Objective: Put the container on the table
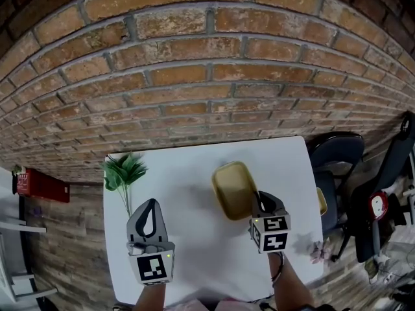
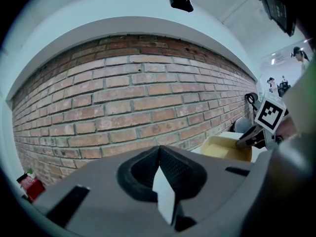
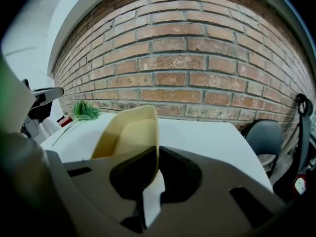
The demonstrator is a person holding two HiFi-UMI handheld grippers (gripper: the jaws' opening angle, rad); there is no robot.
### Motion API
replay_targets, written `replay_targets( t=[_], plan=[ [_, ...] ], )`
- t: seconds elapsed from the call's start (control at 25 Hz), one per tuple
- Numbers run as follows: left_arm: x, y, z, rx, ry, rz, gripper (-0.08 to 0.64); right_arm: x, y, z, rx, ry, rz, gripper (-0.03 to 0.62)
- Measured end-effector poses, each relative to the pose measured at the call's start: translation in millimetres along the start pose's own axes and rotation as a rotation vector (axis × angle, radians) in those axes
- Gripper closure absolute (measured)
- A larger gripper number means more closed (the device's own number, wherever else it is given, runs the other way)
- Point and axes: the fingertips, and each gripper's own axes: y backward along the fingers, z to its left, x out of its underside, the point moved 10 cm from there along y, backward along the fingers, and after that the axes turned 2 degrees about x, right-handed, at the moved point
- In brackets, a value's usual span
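A shallow yellow container (image 1: 233, 190) hangs tilted over the middle of the white table (image 1: 188, 258). My right gripper (image 1: 262, 204) is shut on the container's right rim, and the thin wall (image 3: 129, 132) runs down between its jaws. I cannot tell whether the container's lower side touches the table. My left gripper (image 1: 150, 207) hovers over the table's left part, shut with nothing in it. In the left gripper view its jaws meet at a point (image 2: 159, 152), with the container (image 2: 224, 148) and right gripper (image 2: 248, 141) off to the right.
A green plant sprig (image 1: 123, 172) lies at the table's back left corner. A second yellow piece (image 1: 321, 201) sits at the right edge, near small pink flowers (image 1: 318, 251). A brick wall (image 1: 207, 76) backs the table. Dark chairs (image 1: 337, 154) stand to the right, a red object (image 1: 42, 185) to the left.
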Motion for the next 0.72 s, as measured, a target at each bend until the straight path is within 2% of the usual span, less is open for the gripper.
replay_targets(
  t=[0.72],
  plan=[
    [11.3, -6.0, 4.5, -0.009, 0.007, 0.029, 0.55, 16.4, -16.3, -3.0, 0.011, -0.006, 0.06, 0.572]
  ],
)
